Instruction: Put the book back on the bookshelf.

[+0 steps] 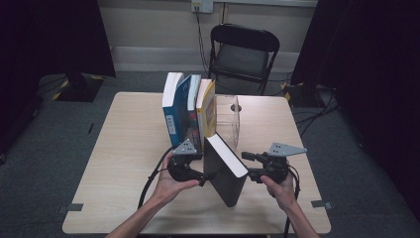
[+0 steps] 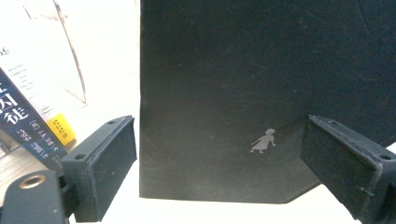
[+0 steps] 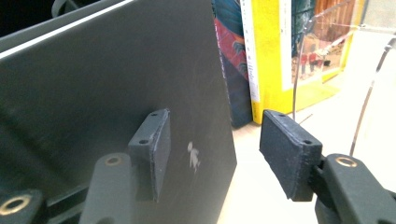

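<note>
High view: a black book point(image 1: 225, 171) stands tilted in the lower middle of the desk point(image 1: 129, 144). Left gripper point(image 1: 195, 176) and right gripper point(image 1: 252, 166) fingers are wide open beside it, holding nothing.

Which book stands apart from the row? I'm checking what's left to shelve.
The black book, upright between the left gripper and right gripper; the others lean together behind it.

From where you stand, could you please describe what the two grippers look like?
Both are black. The left gripper and right gripper each carry a grey three-cornered plate on top and trail a black cable. Their jaws end in flat, dark rectangular pads with small screw holes, on arms with brass-coloured eyelets. No sleeves cover the forearms.
</note>
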A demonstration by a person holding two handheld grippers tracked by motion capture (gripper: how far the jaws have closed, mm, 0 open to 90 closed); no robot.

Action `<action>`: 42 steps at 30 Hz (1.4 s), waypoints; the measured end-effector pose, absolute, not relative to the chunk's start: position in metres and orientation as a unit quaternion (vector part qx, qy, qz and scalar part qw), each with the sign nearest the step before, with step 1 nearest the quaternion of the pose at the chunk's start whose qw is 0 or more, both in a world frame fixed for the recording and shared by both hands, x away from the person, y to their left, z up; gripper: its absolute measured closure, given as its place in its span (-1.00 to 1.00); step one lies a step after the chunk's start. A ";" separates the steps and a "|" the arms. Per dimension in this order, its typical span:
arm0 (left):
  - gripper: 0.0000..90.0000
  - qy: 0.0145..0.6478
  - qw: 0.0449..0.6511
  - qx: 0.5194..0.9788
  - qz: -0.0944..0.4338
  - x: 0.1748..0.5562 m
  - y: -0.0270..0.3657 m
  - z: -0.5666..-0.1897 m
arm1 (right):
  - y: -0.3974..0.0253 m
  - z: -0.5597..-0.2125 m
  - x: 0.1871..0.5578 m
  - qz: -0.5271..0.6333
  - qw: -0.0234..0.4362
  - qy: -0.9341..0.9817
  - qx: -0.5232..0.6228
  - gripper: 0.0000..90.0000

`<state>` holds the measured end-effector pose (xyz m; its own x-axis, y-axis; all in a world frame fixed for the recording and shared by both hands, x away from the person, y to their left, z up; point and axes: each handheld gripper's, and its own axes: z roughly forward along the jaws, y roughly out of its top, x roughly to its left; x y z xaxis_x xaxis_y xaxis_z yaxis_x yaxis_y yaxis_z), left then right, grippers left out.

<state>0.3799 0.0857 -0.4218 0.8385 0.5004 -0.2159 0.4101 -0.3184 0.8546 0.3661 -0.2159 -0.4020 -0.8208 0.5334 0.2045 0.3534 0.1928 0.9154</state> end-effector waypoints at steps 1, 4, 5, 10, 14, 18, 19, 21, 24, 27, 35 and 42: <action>-0.76 0.279 0.513 0.811 0.044 0.380 0.086 -0.422 | -0.218 -0.402 0.363 0.566 0.081 0.767 0.290 -0.04; -0.70 0.273 0.513 0.812 0.052 0.377 0.086 -0.421 | -0.223 -0.402 0.354 0.565 0.085 0.767 0.292 -0.05; -0.69 0.272 0.511 0.814 0.056 0.377 0.086 -0.421 | -0.225 -0.402 0.351 0.565 0.087 0.767 0.292 -0.06; -0.65 0.275 0.510 0.813 0.057 0.376 0.087 -0.422 | -0.233 -0.401 0.338 0.562 0.091 0.769 0.293 -0.10; -0.65 0.275 0.510 0.813 0.056 0.376 0.088 -0.423 | -0.238 -0.402 0.327 0.559 0.095 0.772 0.289 -0.12; -0.64 0.277 0.509 0.813 0.056 0.376 0.088 -0.423 | -0.242 -0.403 0.317 0.558 0.085 0.776 0.283 -0.23; -0.63 0.276 0.508 0.814 0.058 0.376 0.088 -0.423 | -0.242 -0.403 0.315 0.556 0.082 0.778 0.279 -0.23; -0.64 0.279 0.507 0.814 0.057 0.377 0.087 -0.423 | -0.239 -0.404 0.309 0.553 0.080 0.784 0.269 -0.28; -0.66 0.283 0.508 0.812 0.053 0.378 0.086 -0.423 | -0.232 -0.403 0.304 0.556 0.077 0.787 0.257 -0.33; -0.65 0.279 0.505 0.814 0.060 0.376 0.087 -0.423 | -0.224 -0.401 0.302 0.559 0.080 0.786 0.251 -0.38; -0.65 0.286 0.508 0.810 0.063 0.377 0.084 -0.426 | -0.198 -0.397 0.303 0.560 0.099 0.783 0.250 -0.44; -0.68 0.283 0.501 0.814 0.081 0.374 0.083 -0.426 | -0.180 -0.394 0.310 0.559 0.126 0.774 0.269 -0.50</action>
<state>0.3743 0.0830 -0.4257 0.8265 0.5420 -0.1519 0.3794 -0.3370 0.8617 0.3097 -0.1798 -0.3943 -0.8235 0.5572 0.1064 0.2758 0.2294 0.9334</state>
